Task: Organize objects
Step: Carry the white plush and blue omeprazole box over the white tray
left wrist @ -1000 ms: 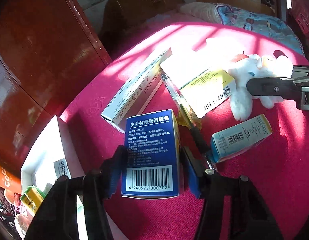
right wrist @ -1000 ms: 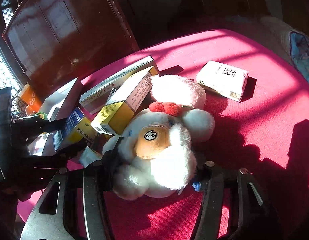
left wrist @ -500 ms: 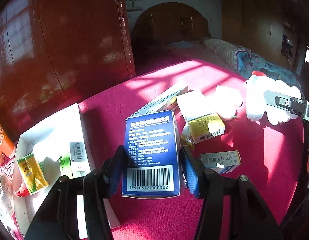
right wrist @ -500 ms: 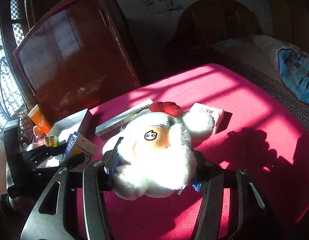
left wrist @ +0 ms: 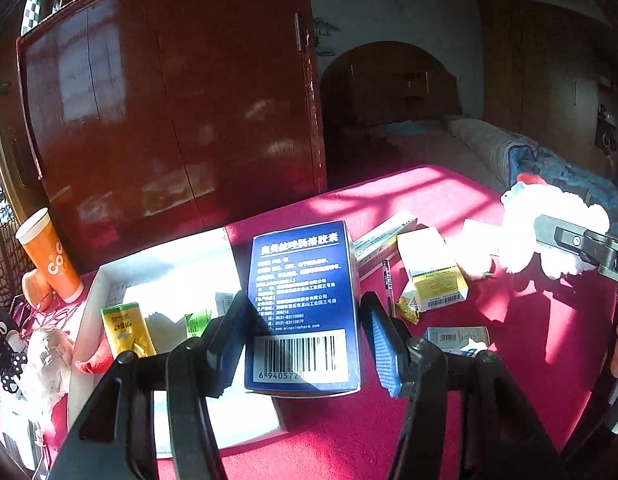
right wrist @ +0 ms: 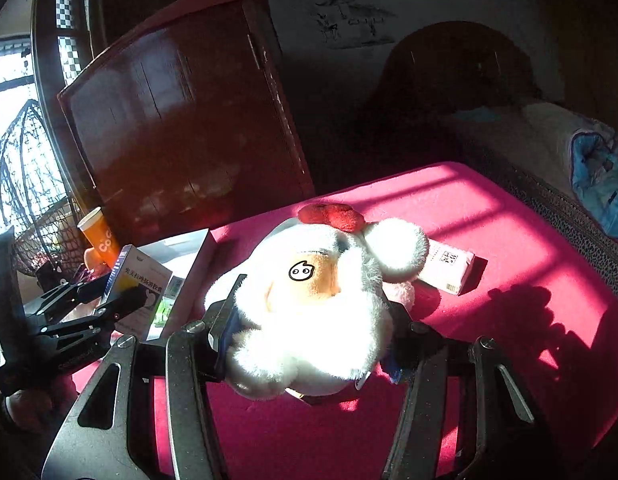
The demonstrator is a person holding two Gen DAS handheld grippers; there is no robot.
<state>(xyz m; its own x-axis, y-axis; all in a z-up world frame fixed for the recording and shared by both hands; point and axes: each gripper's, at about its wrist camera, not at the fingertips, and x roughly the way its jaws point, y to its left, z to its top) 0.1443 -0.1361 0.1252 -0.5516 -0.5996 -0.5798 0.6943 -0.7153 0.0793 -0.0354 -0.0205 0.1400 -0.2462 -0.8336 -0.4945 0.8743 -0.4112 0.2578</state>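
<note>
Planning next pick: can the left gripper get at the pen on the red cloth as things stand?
Probably not yet. The left gripper is shut on the blue medicine box, so its jaws are full. The pen itself lies uncovered just right of the box, between the long carton and the yellow-and-white box.

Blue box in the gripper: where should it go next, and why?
Probably a short move left and down into the white tray. The left gripper holds the blue box lifted above the red tablecloth, right beside the tray's edge, and a yellow packet already lies inside, so that seems to be where the small things are gathered.
</note>
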